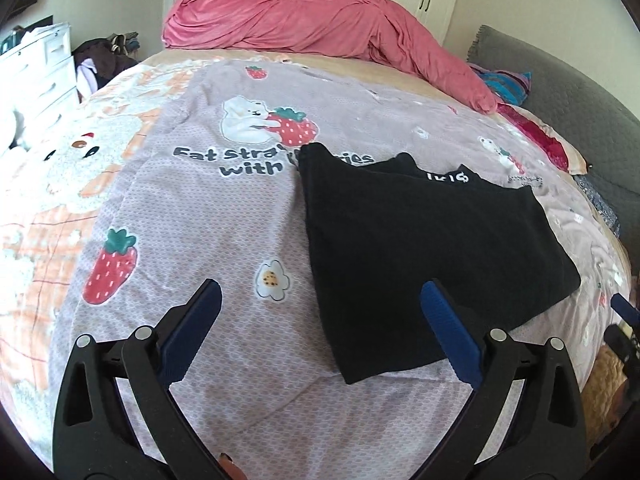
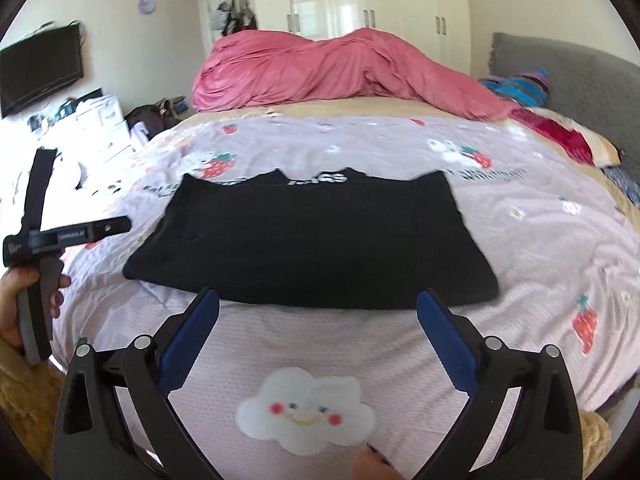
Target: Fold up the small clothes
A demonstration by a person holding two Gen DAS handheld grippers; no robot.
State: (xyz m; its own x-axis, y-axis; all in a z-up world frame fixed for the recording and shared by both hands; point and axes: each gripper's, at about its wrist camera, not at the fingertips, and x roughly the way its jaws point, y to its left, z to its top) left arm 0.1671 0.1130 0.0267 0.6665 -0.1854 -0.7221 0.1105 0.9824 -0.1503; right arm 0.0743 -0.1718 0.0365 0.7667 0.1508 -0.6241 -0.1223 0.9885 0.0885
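Left gripper (image 1: 320, 300) wide open, empty | right gripper (image 2: 318, 300) likewise (nothing between pads) | black garment (image 2: 312, 236) folded flat on bedspread (image 2: 520, 240) | risk: snagging an edge undoes fold

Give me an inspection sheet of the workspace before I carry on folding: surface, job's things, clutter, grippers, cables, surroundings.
Surface: bed with a lilac strawberry-print cover, mostly smooth.
Job's things: black garment lies folded flat on the cover, white lettering at its far edge; nothing grips it.
Clutter: pink duvet heaped at the far side; striped cloth and a red pillow by the headboard.
Grippers: left gripper open, fingers empty, one over the garment's near corner; right gripper open, empty, short of the garment's near edge.
Cables: nothing seen.
Surroundings: white wardrobe, wall TV, white drawers, grey headboard.
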